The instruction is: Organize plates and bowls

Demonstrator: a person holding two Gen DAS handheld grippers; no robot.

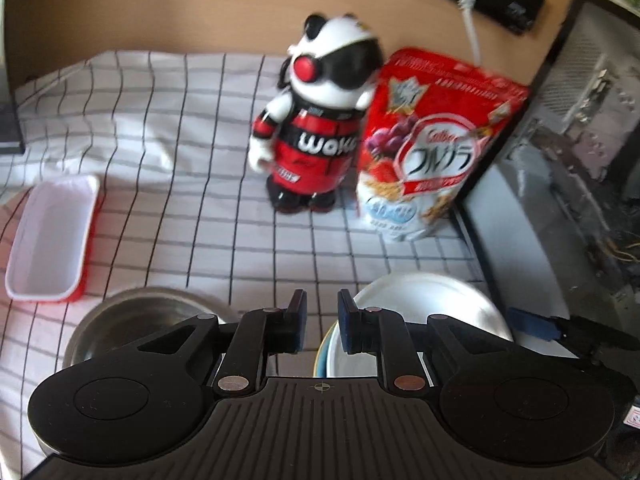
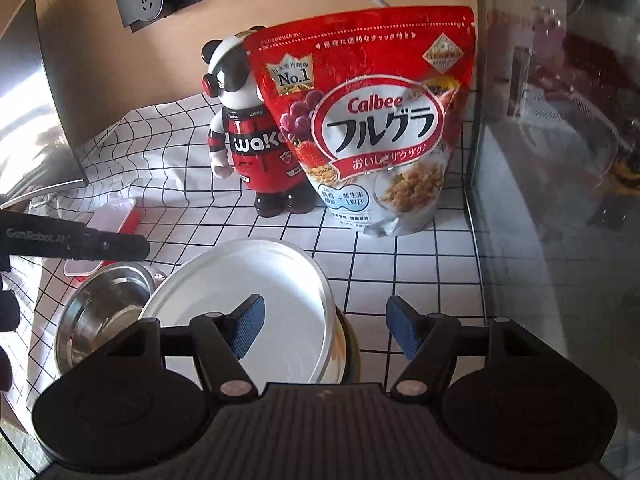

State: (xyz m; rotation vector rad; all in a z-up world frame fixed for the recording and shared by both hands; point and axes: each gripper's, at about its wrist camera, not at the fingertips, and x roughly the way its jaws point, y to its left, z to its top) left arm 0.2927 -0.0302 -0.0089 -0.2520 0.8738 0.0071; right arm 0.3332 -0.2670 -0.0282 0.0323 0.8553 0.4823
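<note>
Two handheld grippers hover over a checked tablecloth (image 2: 400,264) where a white plate (image 2: 256,304) lies tilted on top of a bowl (image 2: 350,354), just beside a steel bowl (image 2: 100,312). The left gripper (image 1: 322,320) holds its blue-padded fingers slightly parted with nothing between them above the gap between the two dishes, while the right gripper (image 2: 324,326) is spread wide over the plate's right rim. Behind stand a panda figurine (image 2: 248,128), a red cereal bag (image 2: 372,120) and a red-and-white tray (image 1: 48,240).
</note>
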